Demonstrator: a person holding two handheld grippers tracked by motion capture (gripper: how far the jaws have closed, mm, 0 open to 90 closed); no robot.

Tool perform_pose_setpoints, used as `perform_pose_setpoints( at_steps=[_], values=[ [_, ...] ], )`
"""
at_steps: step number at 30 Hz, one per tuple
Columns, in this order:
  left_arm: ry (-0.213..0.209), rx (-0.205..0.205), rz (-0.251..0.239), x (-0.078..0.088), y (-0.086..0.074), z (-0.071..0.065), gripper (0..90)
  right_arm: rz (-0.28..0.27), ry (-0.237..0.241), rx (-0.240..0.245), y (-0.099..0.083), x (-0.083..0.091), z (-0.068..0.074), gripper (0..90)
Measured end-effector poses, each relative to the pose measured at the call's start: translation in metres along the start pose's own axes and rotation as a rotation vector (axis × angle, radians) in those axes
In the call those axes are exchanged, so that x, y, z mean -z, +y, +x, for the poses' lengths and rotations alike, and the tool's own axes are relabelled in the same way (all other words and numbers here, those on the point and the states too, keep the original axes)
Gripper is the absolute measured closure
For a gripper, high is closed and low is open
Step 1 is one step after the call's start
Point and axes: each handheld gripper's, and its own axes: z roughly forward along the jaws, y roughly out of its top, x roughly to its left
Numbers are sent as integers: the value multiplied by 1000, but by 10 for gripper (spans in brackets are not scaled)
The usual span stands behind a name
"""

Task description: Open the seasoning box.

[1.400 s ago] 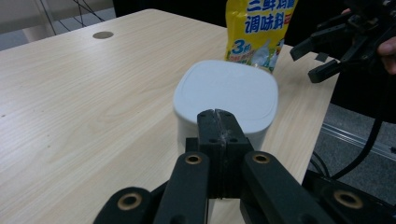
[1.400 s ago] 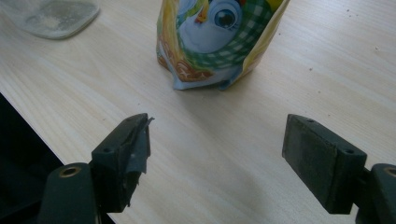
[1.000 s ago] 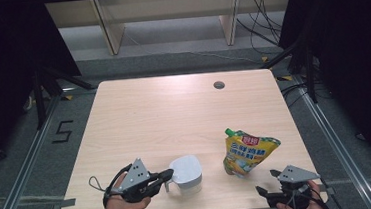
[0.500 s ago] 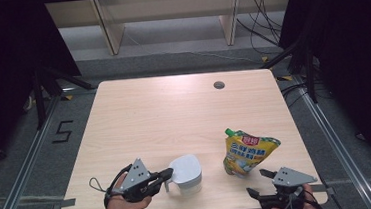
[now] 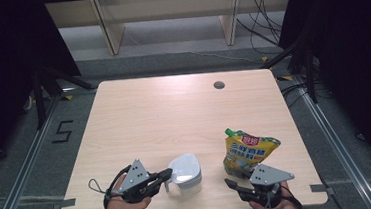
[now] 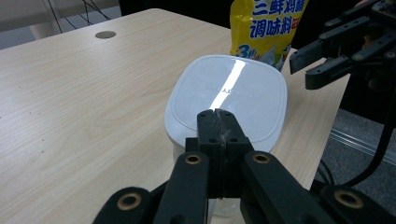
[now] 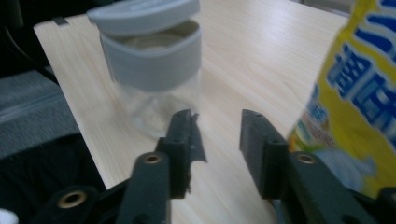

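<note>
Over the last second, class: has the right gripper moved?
Yes. In the high view the right gripper has slid left along the table's near edge, from beyond the yellow seasoning pouch to below it, toward the lidded jar.

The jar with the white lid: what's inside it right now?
The jar looks clear and empty in its lower glass. Its lid sits lifted on one side. The grey collar hides the upper part, so contents there are unknown.

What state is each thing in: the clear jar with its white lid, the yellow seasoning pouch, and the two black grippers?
Clear plastic jar with a white flip lid: upright, lid raised ajar.
Yellow seasoning pouch: standing upright, green cap on.
Left black gripper: jaws pressed together at the lid's near edge; whether they pinch it cannot be told.
Right black gripper: jaws apart, holding nothing.
</note>
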Motion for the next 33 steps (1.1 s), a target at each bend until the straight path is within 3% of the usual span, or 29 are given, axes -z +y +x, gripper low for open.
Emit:
perform_pose_setpoints(
  at_steps=[1,7,8,9,11,21,24,26,30,33],
  values=[
    [1,-1,1,0,0,0,891,-19,21,-30,6,-6,1,708],
    [5,42,-9,1,-3,-1,891,-42,36,24,19,-21,1,804],
    [8,20,-2,2,-3,0,891,-47,39,25,22,-23,2,826],
    [6,42,-8,2,-4,-1,891,-53,52,24,24,-25,3,845],
    [14,39,-1,3,-4,-1,891,-54,59,51,30,-29,5,869],
    [11,43,-10,2,-4,-1,891,-65,92,89,43,-44,16,899],
    [12,27,-8,2,-4,0,888,-63,103,93,46,-48,19,899],
    [11,44,-16,2,-5,-1,885,-62,110,95,46,-48,19,899],
    [14,27,-20,4,-6,0,848,-61,103,85,47,-48,21,900],
    [39,50,-31,10,-8,1,804,-63,107,107,48,-49,21,900]
  ],
)
